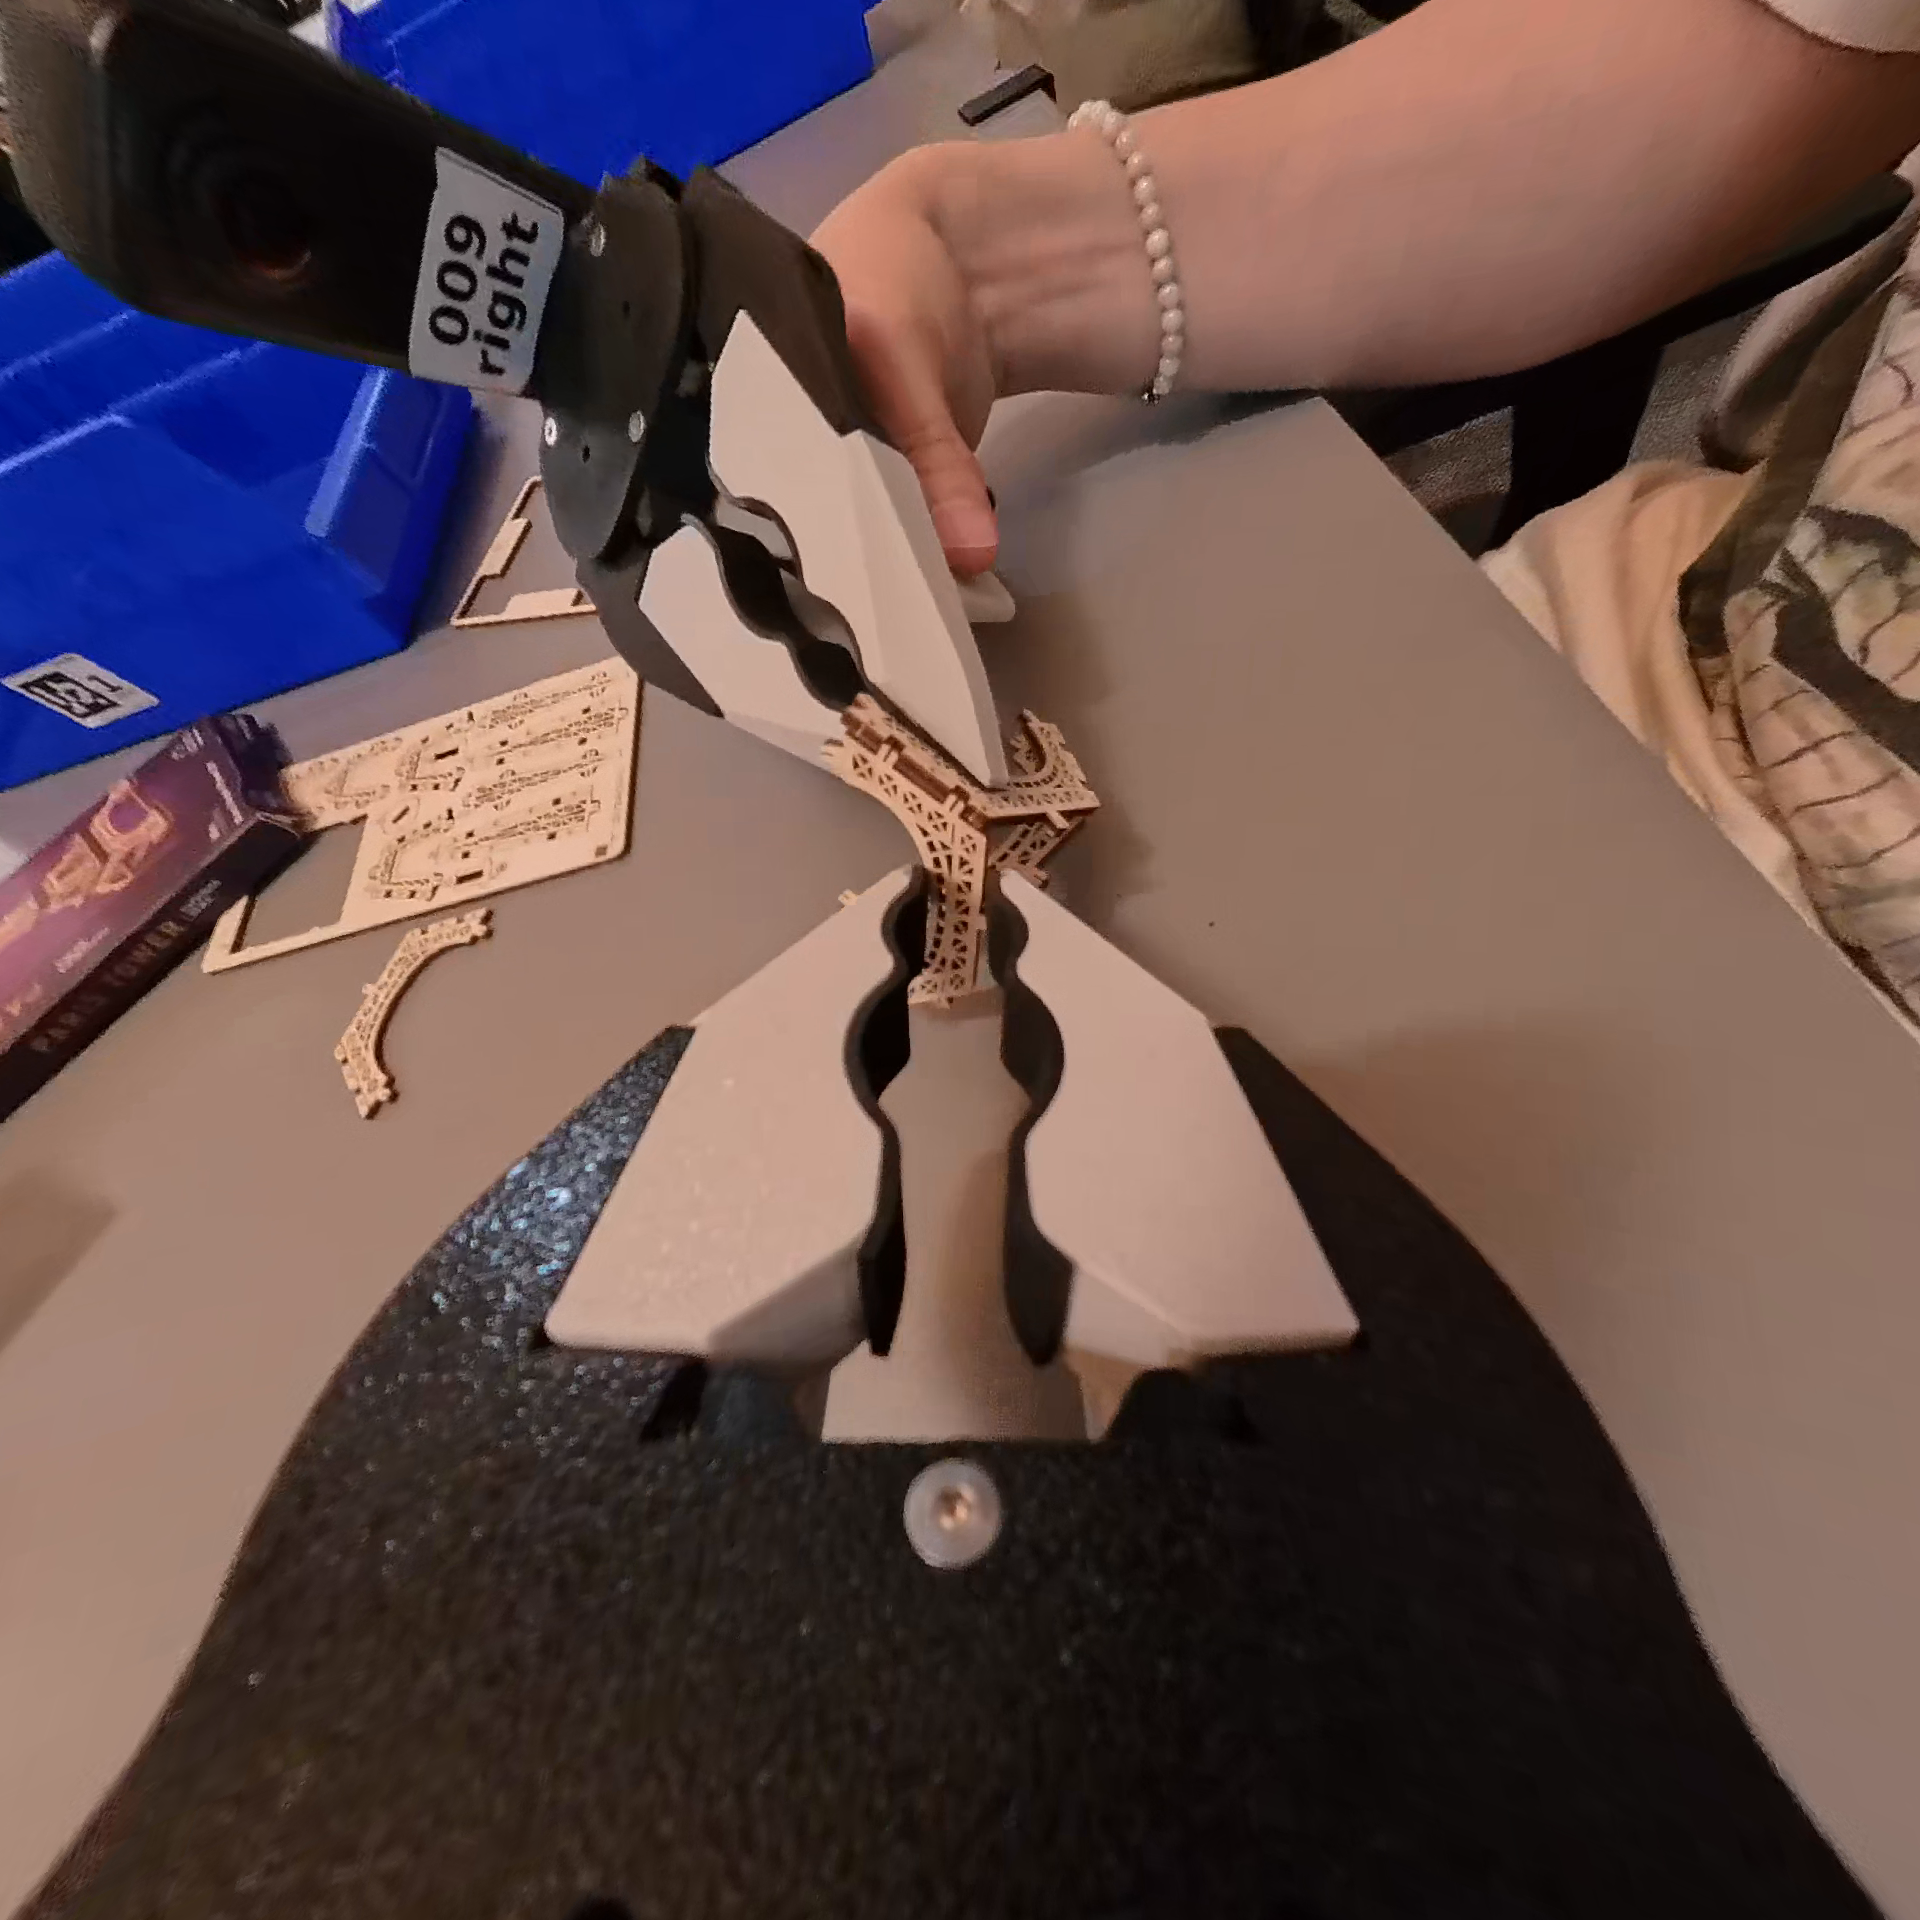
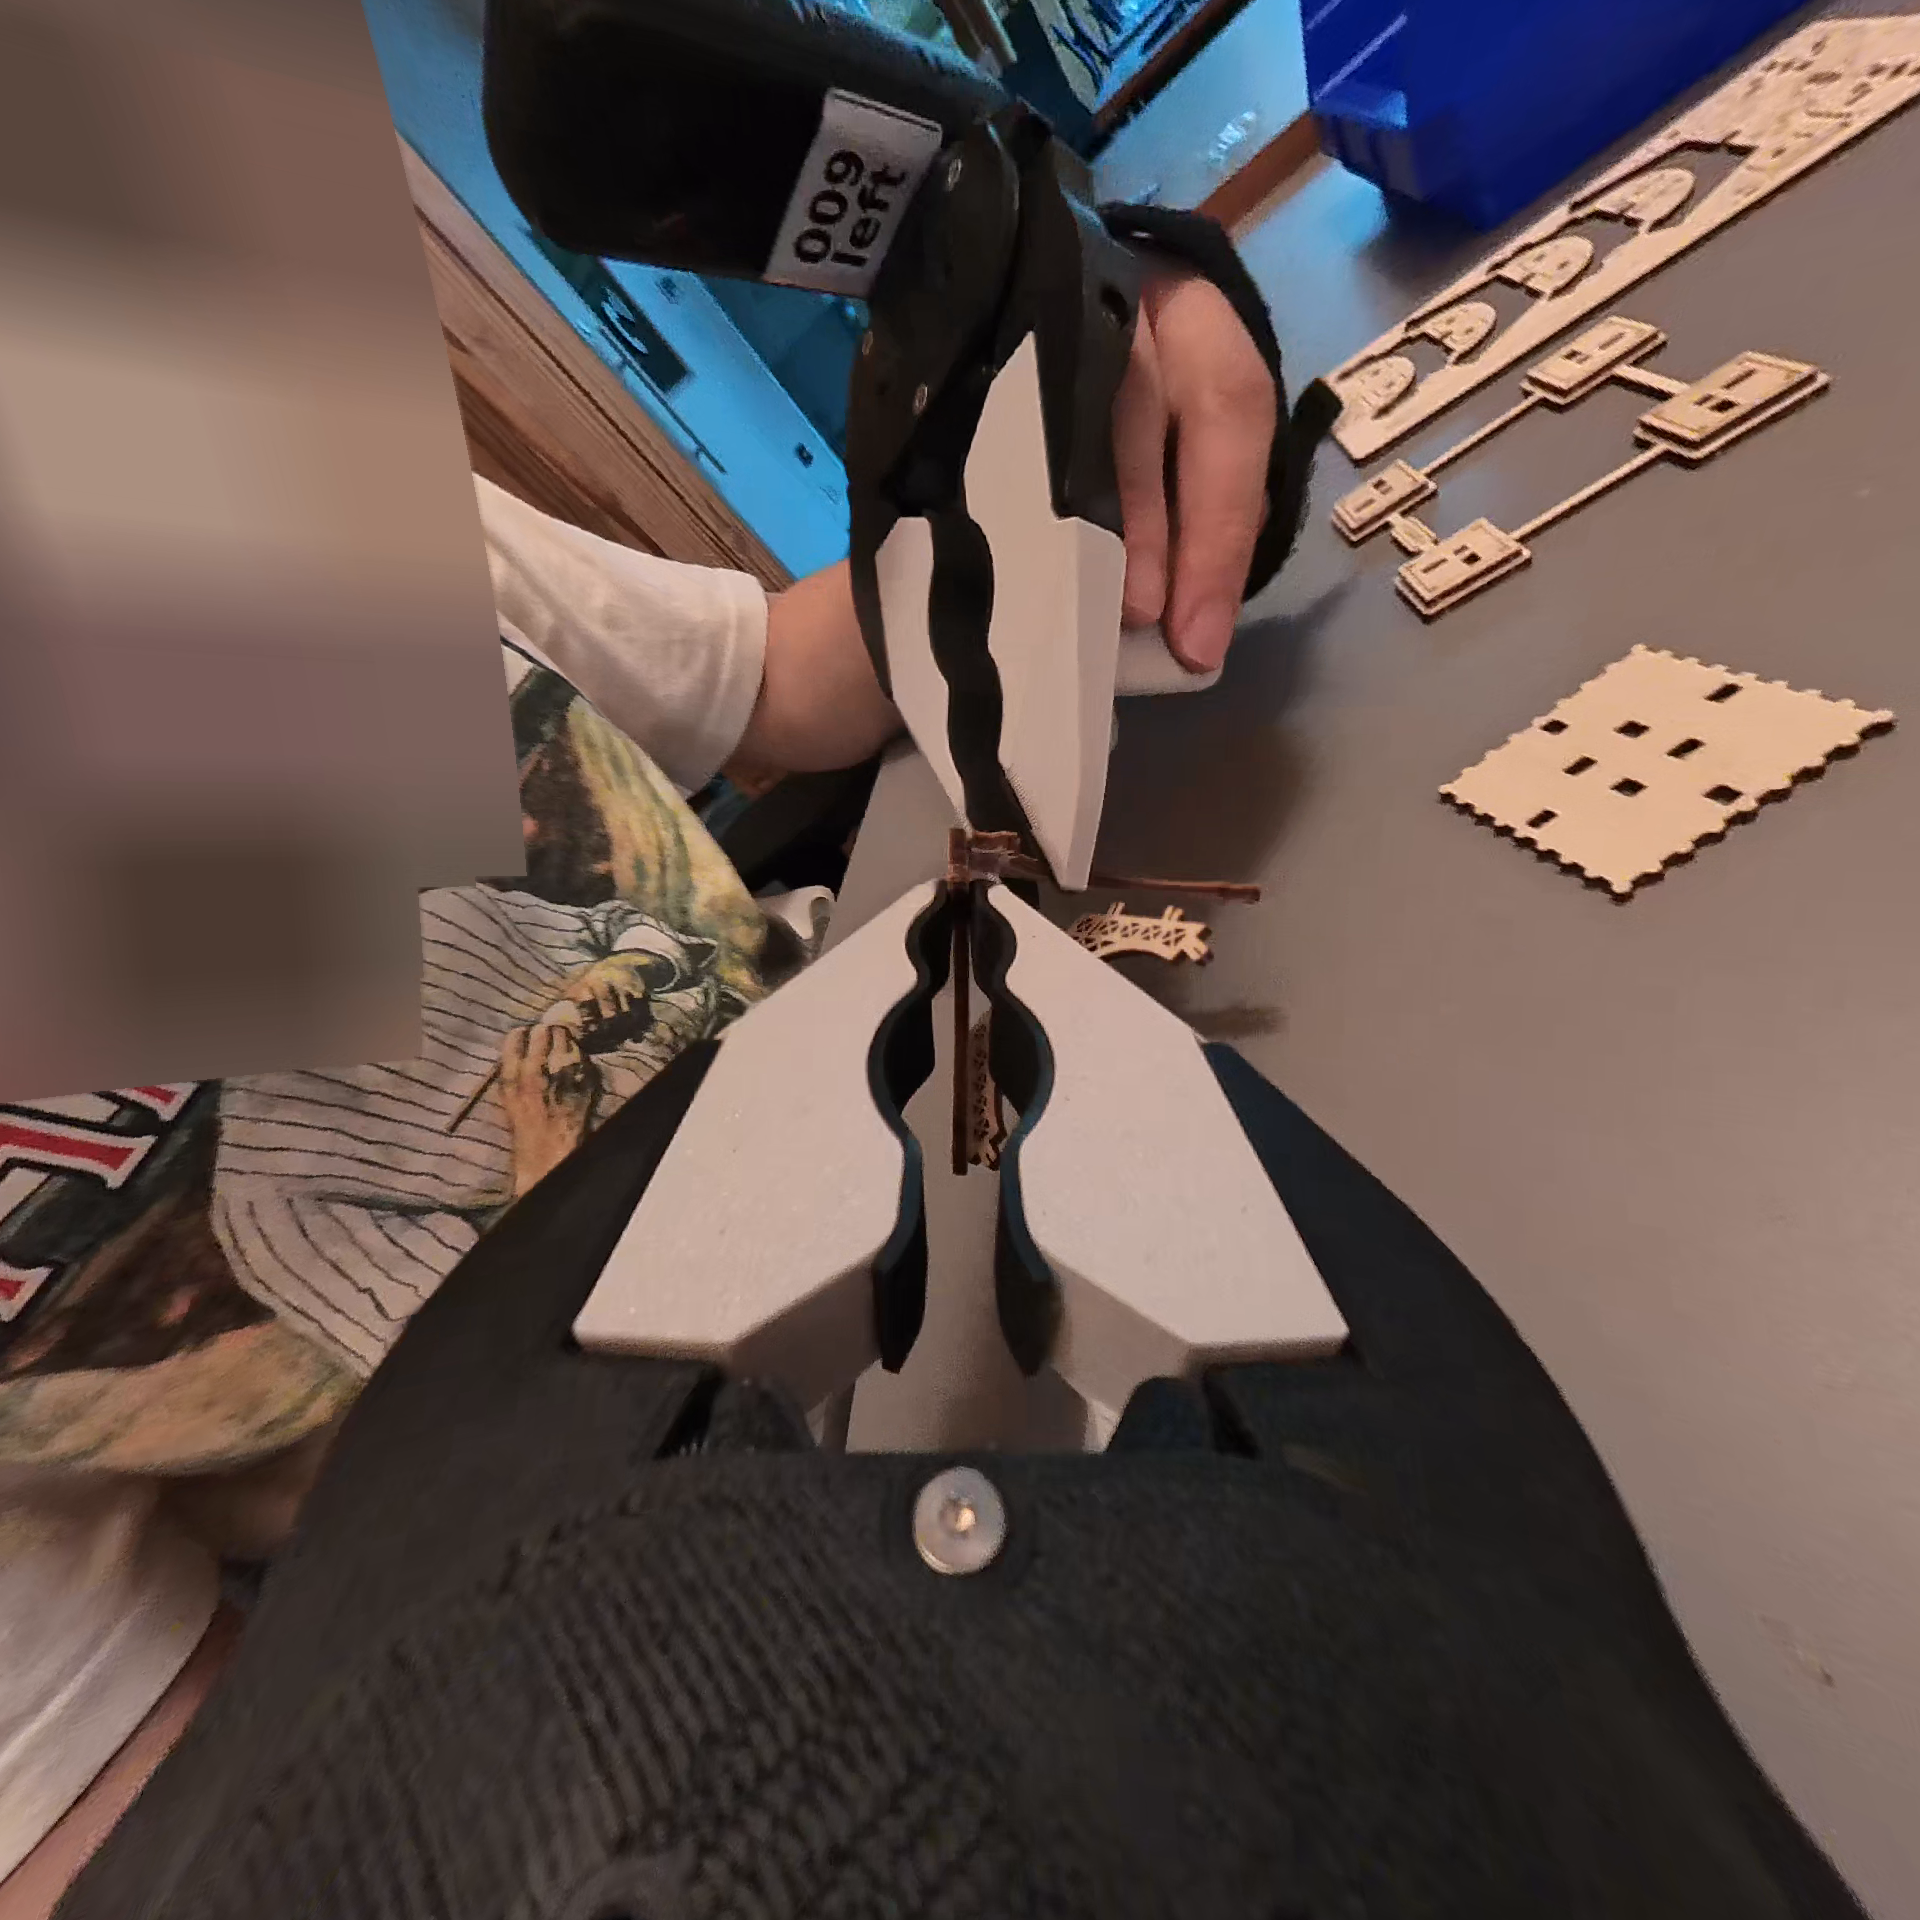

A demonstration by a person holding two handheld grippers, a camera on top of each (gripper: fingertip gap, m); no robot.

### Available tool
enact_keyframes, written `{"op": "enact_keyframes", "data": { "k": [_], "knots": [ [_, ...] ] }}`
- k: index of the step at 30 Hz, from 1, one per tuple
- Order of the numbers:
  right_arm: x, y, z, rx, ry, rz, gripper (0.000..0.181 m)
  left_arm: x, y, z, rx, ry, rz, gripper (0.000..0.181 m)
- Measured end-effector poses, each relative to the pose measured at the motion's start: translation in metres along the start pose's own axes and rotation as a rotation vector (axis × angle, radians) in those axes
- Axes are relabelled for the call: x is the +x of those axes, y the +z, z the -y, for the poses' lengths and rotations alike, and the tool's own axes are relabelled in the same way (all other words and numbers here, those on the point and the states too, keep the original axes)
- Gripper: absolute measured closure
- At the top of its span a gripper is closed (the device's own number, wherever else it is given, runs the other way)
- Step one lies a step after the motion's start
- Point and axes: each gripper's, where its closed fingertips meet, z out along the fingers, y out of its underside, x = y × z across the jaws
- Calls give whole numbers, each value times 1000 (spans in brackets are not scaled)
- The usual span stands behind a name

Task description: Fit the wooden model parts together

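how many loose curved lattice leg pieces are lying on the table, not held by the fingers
2 in view: one curved lattice piece on the grey table below the cut-out sheet in the left wrist view, another just right of the right gripper tips. Others may be hidden behind the grippers.

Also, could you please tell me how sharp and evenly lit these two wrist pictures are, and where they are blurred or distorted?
Left wrist view: wide-angle bending curves the grey table edge; the laser-cut wooden lattice assembly is fairly sharp, while the black right gripper body smears slightly; warm, soft light, faint shadows. Right wrist view: a mosaic patch covers the upper left; the square notched wooden plate is crisp, the edges stretched.
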Motion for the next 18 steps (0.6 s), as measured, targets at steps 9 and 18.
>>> {"op": "enact_keyframes", "data": {
  "k": [9,18],
  "knots": [
    [11,-1,4,38,72,-43,179,-11,-3,-9,-104,51,88,174],
    [27,1,-1,-13,55,-169,181,-18,1,-26,-198,82,132,174]
  ]
}}
